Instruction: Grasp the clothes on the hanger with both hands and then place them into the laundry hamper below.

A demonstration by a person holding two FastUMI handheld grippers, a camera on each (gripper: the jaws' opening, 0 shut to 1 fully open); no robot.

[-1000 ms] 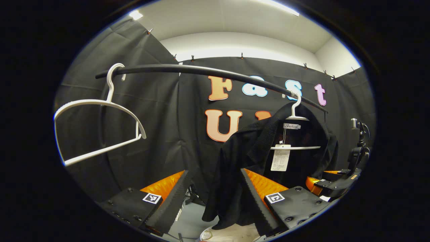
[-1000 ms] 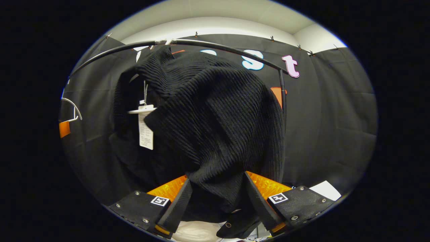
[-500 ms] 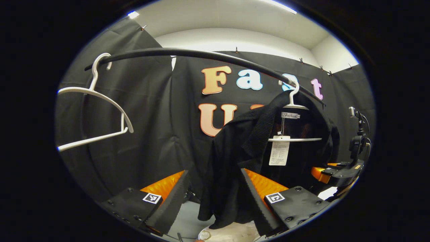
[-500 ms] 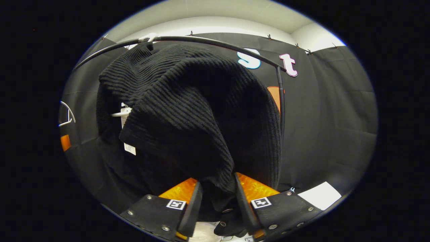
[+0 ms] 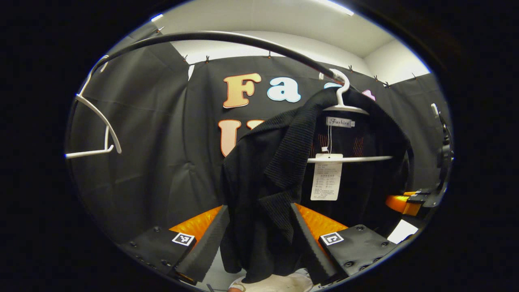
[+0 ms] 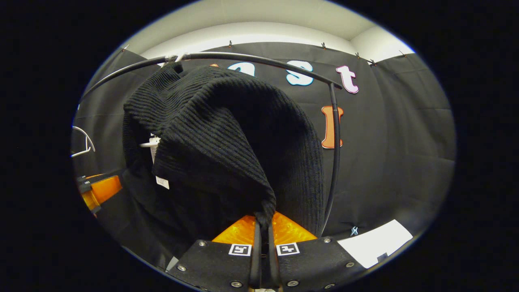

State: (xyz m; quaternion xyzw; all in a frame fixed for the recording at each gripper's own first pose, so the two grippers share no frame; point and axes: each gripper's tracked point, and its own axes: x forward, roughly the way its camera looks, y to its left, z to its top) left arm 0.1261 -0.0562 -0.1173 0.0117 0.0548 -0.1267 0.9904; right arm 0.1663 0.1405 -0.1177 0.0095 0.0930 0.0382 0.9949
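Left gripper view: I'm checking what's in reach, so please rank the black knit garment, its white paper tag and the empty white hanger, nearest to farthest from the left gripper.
1. Black knit garment: its front edge hangs between the open fingers of the left gripper.
2. White paper tag: up and right, inside the garment.
3. Empty white hanger: far left on the black rail.

Right tool [image 6: 262,243] is pinched nearly closed with both fingers [image 6: 256,247] pressing a fold of the black knit garment [image 6: 227,142], while the left tool [image 5: 257,239] is spread wide with the garment's lower edge hanging loose between its fingers [image 5: 211,239], not clamped on anything.
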